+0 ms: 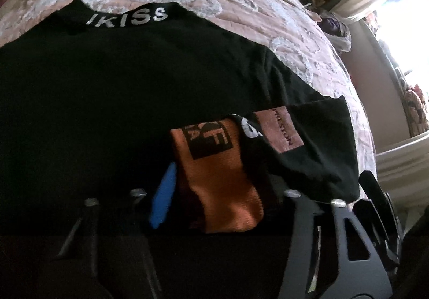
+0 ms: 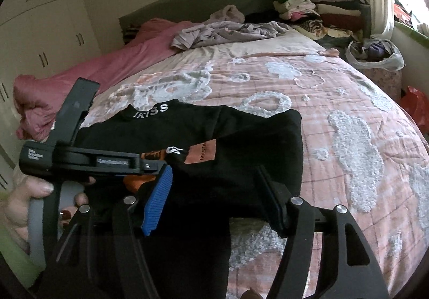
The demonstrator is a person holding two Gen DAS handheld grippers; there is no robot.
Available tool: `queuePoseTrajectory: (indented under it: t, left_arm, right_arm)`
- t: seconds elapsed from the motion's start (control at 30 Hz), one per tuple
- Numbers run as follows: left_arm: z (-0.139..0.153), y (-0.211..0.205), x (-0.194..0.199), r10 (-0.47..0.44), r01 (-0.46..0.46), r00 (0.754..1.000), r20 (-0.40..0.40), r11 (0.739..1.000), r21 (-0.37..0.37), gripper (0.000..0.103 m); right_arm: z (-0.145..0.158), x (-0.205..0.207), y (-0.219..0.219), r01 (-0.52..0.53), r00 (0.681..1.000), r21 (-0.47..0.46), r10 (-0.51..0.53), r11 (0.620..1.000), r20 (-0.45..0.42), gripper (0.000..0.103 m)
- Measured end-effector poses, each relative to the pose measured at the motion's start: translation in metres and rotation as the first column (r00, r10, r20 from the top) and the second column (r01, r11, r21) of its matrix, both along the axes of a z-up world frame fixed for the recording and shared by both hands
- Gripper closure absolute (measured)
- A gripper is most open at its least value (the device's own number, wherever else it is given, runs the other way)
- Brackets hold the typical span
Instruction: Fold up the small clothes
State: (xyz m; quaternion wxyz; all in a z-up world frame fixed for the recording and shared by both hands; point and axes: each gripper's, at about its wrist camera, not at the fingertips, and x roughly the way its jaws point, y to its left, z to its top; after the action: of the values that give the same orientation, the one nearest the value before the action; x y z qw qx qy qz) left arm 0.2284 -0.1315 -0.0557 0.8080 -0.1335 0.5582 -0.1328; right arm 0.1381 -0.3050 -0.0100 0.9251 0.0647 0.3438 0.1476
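The black shirt (image 2: 241, 143) lies spread on the bed (image 2: 348, 100) near its foot edge, collar toward the headboard, sleeve already laid over the chest so the orange patch (image 1: 222, 181) shows, probably to narrow it for folding. The left tongs (image 1: 214, 191) are closed on that orange fabric, pinching it at the near hem. The right tongs (image 2: 214, 202) stand spread, straddling the shirt's near edge, gripping nothing.

The left wrist view is set close above the black garment (image 1: 120, 90), angled steeply down. The right wrist view is held higher and further back, facing the headboard (image 2: 193, 1). The garment and patterned bedspread (image 2: 335, 100) are shared.
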Motion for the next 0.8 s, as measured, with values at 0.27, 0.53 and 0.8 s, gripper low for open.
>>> queuePoseTrajectory:
  t: [0.27,0.53,0.8]
  left_arm:
    - [0.028,-0.003,-0.012,-0.047,0.042,0.990,0.136,0.998,0.036,0.097]
    - [0.072,0.036,-0.015,-0.002,-0.011,0.969,0.249,0.998,0.054,0.097]
    - [0.090,0.088,-0.020,0.066,-0.093,0.956,0.284,0.992,0.082,0.097]
  right_arm:
    - [-0.002,0.001,0.008,-0.014,1.000,-0.013,0.014,1.000,0.005,0.041]
    - [0.000,-0.001,0.004,0.016,0.999,-0.008,-0.015,1.000,0.028,0.041]
    - [0.005,-0.005,0.007,0.030,0.999,-0.010,-0.030,0.999,0.044,0.041]
